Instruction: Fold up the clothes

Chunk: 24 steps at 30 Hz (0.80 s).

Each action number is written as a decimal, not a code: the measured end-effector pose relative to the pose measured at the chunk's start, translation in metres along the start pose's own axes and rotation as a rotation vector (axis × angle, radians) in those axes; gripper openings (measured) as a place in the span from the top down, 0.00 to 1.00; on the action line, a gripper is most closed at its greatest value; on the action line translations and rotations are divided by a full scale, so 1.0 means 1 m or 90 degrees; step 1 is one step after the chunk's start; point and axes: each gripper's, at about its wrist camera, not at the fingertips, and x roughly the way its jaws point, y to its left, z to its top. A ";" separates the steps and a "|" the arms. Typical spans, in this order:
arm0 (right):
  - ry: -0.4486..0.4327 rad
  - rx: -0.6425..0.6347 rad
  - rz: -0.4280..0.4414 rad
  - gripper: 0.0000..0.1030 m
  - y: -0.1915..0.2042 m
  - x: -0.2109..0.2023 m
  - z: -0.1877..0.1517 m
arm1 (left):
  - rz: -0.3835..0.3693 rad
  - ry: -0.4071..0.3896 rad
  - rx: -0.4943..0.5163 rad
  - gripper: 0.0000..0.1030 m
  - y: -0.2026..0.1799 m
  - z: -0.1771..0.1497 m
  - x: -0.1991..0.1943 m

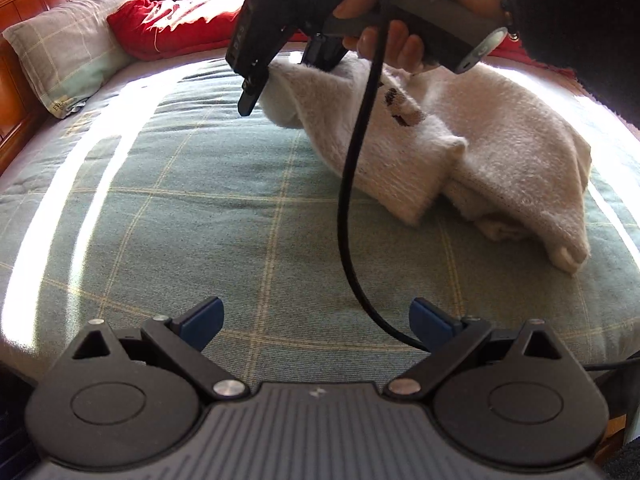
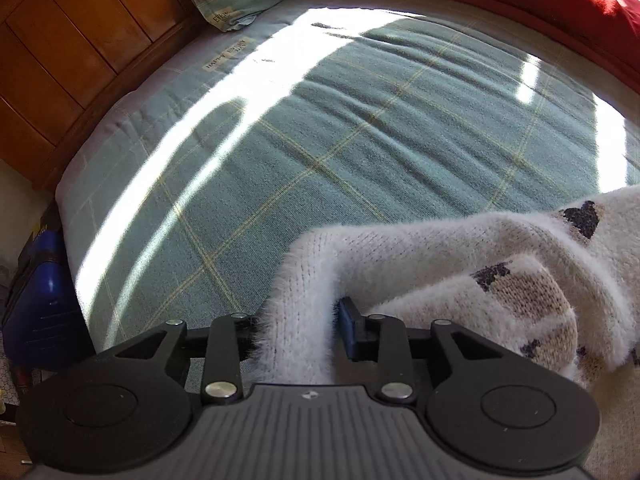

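Observation:
A fluffy white sweater [image 1: 500, 132] with brown and black patches lies bunched on the green checked bedspread [image 1: 200, 200], towards the right. A hand holds my right gripper [image 1: 288, 76] at the sweater's far left edge. In the right wrist view a fold of the sweater [image 2: 440, 248] lies between the jaws of my right gripper [image 2: 298, 320]. Its blue right pad [image 2: 347, 328] stands just clear of the fuzz, while the left pad is hidden behind the knit. My left gripper [image 1: 316, 308] hovers wide open over bare bedspread, nearer than the sweater, with nothing between its fingers.
A black cable [image 1: 352, 200] hangs from the right gripper down past my left gripper's right finger. A checked pillow [image 1: 68, 48] and a red quilt [image 1: 160, 28] lie at the back, by the wooden headboard [image 2: 60, 60]. A blue object [image 2: 44, 300] stands on the floor beside the bed.

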 end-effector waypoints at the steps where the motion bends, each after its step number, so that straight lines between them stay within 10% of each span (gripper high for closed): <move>1: -0.006 -0.002 0.007 0.61 0.000 -0.007 0.001 | -0.002 -0.002 -0.002 0.04 0.001 -0.001 0.000; 10: -0.058 -0.054 -0.071 0.50 -0.033 -0.089 0.010 | -0.056 -0.042 -0.025 0.03 0.005 0.006 -0.020; 24: 0.008 0.002 -0.139 0.68 -0.108 -0.057 -0.027 | -0.146 -0.071 0.005 0.02 0.006 0.023 -0.040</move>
